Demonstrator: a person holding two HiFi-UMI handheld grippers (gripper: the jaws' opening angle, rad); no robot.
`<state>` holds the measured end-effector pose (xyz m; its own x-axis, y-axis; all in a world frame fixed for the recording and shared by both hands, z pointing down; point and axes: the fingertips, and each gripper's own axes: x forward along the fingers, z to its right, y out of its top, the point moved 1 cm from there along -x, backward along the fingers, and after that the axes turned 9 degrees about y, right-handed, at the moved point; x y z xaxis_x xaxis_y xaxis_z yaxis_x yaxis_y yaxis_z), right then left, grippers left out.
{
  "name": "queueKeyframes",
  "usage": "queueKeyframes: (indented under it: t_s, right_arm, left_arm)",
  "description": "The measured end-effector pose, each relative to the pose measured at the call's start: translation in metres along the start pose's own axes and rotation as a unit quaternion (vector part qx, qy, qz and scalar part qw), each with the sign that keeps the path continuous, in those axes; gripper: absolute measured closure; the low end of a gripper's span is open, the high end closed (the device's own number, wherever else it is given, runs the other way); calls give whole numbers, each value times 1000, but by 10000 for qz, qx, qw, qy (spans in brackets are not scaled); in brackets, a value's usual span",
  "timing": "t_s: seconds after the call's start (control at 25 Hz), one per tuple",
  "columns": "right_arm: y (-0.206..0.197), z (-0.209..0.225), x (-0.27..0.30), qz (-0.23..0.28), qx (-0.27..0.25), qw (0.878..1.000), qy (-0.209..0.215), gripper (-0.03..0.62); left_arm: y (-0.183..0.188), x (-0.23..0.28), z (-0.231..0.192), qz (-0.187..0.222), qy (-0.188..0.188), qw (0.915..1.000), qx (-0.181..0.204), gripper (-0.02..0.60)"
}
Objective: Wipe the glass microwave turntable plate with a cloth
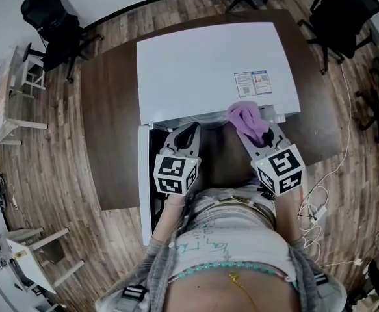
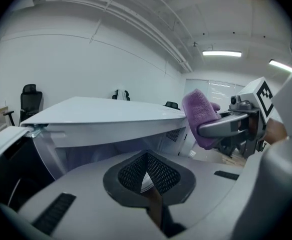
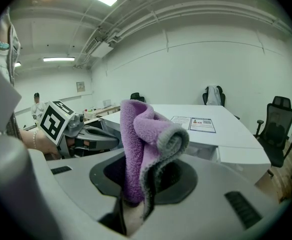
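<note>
A dark brown table (image 1: 111,109) carries a white microwave (image 1: 209,64), its door (image 1: 144,174) swung open at the left, most likely so the inside can be reached. A person stands square to the opening with a tool in each hand, both angled forward and slightly down towards the cavity.

The right gripper (image 3: 135,191) is clamped on a folded purple cloth (image 3: 143,139), which stands up out of the jaws in a thick roll. This leaves a soft pad ready for wiping, and it sits just at the microwave's front edge.

The left gripper (image 1: 188,137) is beside it, near the door hinge, with its jaws pressed together and nothing I can make out between them. It looks free to steady something.

The glass turntable plate is not clearly visible. I judge it to be inside the shadowed cavity, so wiping has not begun.
</note>
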<state>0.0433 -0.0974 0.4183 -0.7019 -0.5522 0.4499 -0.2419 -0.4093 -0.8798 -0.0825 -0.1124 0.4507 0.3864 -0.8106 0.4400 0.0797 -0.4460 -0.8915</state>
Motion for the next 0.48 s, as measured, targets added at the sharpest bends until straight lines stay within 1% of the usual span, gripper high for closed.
queueKeyframes:
  t_s: [0.48]
  right_arm:
    - [-10, -1, 1, -101, 156, 9997, -179, 482]
  left_arm:
    - [-25, 23, -8, -349, -87, 9993, -94, 571]
